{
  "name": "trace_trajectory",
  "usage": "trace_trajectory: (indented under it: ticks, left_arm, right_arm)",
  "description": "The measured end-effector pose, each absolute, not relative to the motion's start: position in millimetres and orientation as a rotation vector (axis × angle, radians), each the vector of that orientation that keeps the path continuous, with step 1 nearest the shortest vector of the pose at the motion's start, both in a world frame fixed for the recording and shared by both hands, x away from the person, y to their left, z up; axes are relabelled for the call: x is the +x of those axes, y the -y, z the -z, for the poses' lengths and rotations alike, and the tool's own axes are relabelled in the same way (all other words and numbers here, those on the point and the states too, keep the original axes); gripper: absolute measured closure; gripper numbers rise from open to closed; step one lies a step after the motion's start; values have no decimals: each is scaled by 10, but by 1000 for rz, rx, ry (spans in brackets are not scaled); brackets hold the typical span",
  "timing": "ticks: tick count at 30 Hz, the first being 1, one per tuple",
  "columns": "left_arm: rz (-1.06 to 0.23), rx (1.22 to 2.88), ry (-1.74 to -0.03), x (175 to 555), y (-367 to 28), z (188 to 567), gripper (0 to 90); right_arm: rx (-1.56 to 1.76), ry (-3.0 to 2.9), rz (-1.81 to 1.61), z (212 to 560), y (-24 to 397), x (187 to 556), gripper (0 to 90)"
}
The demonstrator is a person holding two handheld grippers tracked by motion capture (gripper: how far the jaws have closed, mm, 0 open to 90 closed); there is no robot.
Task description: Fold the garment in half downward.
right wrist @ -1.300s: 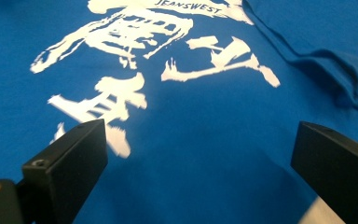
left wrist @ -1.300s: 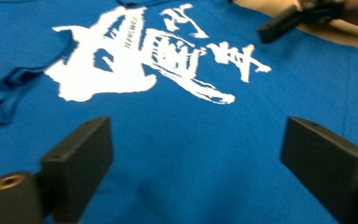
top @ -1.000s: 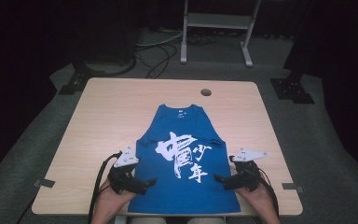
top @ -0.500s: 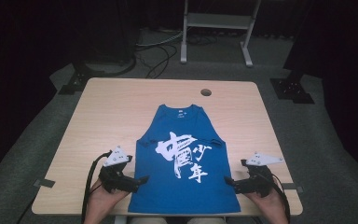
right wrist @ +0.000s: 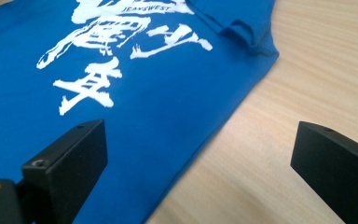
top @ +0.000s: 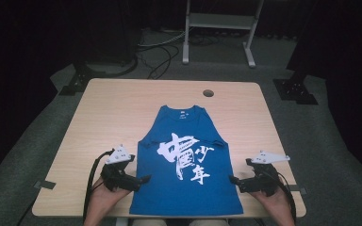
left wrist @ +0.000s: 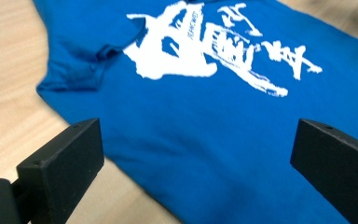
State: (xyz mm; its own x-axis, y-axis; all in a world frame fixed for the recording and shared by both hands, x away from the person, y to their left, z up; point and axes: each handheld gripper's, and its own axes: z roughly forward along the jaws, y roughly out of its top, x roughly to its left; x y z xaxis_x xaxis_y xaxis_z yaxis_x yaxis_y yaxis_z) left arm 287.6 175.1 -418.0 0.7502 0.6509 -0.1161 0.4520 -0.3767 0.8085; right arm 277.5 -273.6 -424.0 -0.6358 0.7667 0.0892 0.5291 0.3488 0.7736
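Observation:
A blue sleeveless shirt (top: pixel 186 169) with white characters lies flat on the wooden table (top: pixel 122 108), its neck to the far side and its hem at the near edge. My left gripper (top: pixel 141 180) hovers at the shirt's lower left edge, open, with the fabric (left wrist: pixel 205 140) under its jaws. My right gripper (top: pixel 234 181) is at the lower right edge, open, over the shirt's side seam (right wrist: pixel 158 130) and bare wood. Neither holds anything.
A round cable hole (top: pixel 208 93) sits in the table near its far edge. Behind the table stands a metal frame (top: pixel 219 23), with cables (top: pixel 160 52) on the dark floor. Tape strips (top: pixel 44 184) mark the table's near corners.
Both grippers dipped toward the near edge half a second ago, then came back inward to the shirt's lower side edges. The shirt has not moved.

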Motion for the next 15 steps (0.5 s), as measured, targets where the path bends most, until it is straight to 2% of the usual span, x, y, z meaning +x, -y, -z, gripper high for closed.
trace_trajectory:
  ticks: [15]
  left_arm:
    - [-243,2002,-854,3151,-1840,4117,22]
  right_arm:
    - [1199,-2360,-1234,4102,2667,3122,37]
